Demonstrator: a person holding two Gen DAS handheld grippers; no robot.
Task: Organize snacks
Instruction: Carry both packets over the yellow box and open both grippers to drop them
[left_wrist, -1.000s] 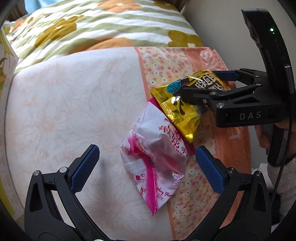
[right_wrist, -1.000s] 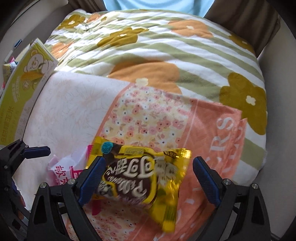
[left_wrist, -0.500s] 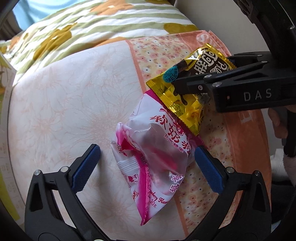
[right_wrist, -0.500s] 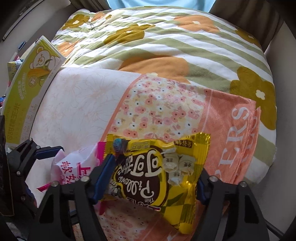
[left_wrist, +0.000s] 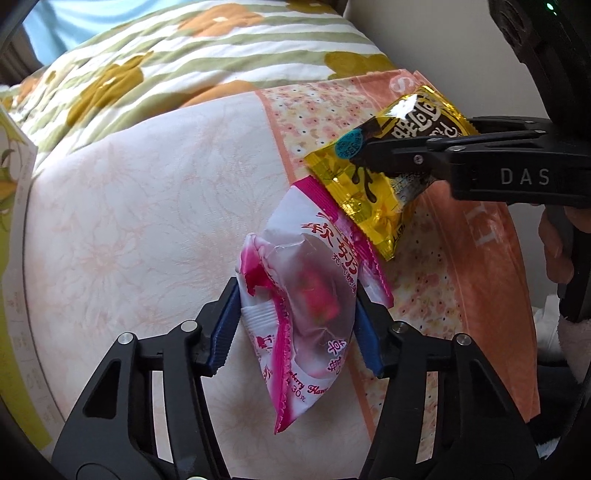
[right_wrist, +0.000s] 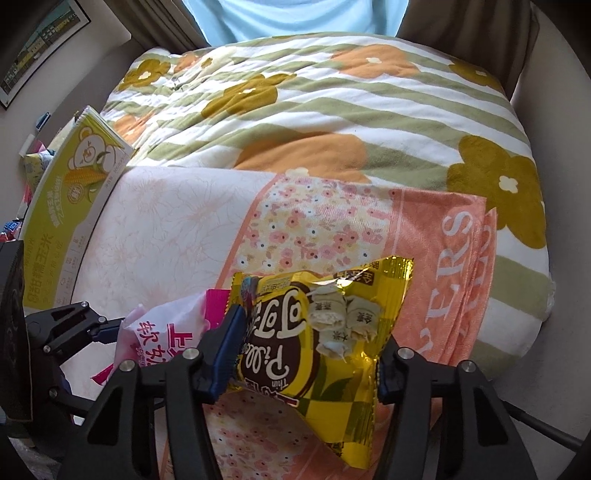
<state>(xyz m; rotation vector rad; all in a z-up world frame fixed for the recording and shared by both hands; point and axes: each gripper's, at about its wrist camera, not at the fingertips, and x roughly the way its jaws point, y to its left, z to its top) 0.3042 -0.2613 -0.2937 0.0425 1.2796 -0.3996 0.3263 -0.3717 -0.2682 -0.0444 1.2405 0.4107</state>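
Note:
A pink and white snack bag (left_wrist: 306, 306) lies on the pale towel (left_wrist: 140, 221). My left gripper (left_wrist: 297, 325) is shut on this pink bag, its blue pads pressed against both sides. A yellow and brown snack bag (right_wrist: 317, 347) overlaps the pink bag's far end (right_wrist: 166, 328). My right gripper (right_wrist: 308, 350) is shut on the yellow bag, which also shows in the left wrist view (left_wrist: 384, 162). The left gripper shows at the left edge of the right wrist view (right_wrist: 88, 328).
A green and white corn box (right_wrist: 70, 199) stands at the towel's left edge. A striped floral quilt (right_wrist: 314, 99) covers the bed beyond. An orange lettered towel border (right_wrist: 454, 258) runs to the right, near the bed's edge and wall.
My left gripper moved forward and closed on the pink bag. My right gripper closed on the yellow bag and lifted it a little.

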